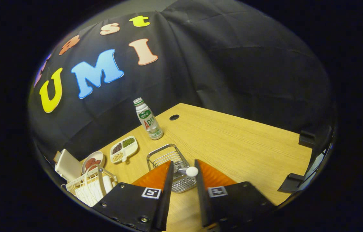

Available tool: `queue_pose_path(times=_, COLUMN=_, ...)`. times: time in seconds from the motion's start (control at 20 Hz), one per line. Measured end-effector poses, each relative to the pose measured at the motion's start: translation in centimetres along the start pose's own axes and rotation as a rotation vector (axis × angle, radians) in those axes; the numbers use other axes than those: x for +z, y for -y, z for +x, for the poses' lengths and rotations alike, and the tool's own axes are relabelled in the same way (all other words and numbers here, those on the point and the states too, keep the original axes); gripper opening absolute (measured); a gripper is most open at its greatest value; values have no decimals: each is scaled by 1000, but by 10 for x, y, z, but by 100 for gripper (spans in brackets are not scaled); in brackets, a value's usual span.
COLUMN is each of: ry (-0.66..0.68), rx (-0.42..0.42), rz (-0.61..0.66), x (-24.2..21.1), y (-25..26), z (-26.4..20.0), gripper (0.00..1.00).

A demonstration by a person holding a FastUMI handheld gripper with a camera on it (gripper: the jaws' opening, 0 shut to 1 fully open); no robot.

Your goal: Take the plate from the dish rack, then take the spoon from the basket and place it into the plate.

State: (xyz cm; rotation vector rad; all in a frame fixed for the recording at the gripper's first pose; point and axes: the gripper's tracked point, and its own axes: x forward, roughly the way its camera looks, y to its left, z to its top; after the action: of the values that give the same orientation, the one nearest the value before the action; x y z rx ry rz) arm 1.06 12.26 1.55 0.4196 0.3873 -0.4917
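Spoon (190, 171), its pale rounded end raised above the wire basket (168, 164), sits between the gripper (184, 172) fingers, close against the right finger; the fingers stand partly apart over the basket, and whether both press on the spoon cannot be told from this angle. Taking the basket as the landmark on the wooden table (233, 138): a capped drink bottle (147, 119) stands upright beyond it, toward the black cloth wall, with a round cable hole (174, 117) in the tabletop just past the bottle. To the basket's left lies a divided white dish (124, 149) holding dark, green and pale grains in separate compartments, and further left a small round bowl (93, 160) with reddish contents. Nearer than those, left of the basket, a white dish rack (88, 188) sits at the table's corner; a pale flat object (67, 166) stands tilted just behind it.
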Motion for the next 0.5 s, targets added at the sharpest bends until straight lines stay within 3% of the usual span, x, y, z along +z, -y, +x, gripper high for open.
queue_pose_path(times=0.05, ry=-3, rx=10, rz=1, x=5, y=-3, z=2, gripper=20)
queue_pose_path(times=0.2, ry=13, rx=44, rz=-29, x=10, y=-12, z=1, gripper=15)
queue_pose_path(times=0.25, ry=5, rx=46, rz=-45, x=7, y=-12, z=2, gripper=8)
queue_pose_path(times=0.5, ry=0, rx=28, rz=-109, x=16, y=-21, z=3, gripper=9)
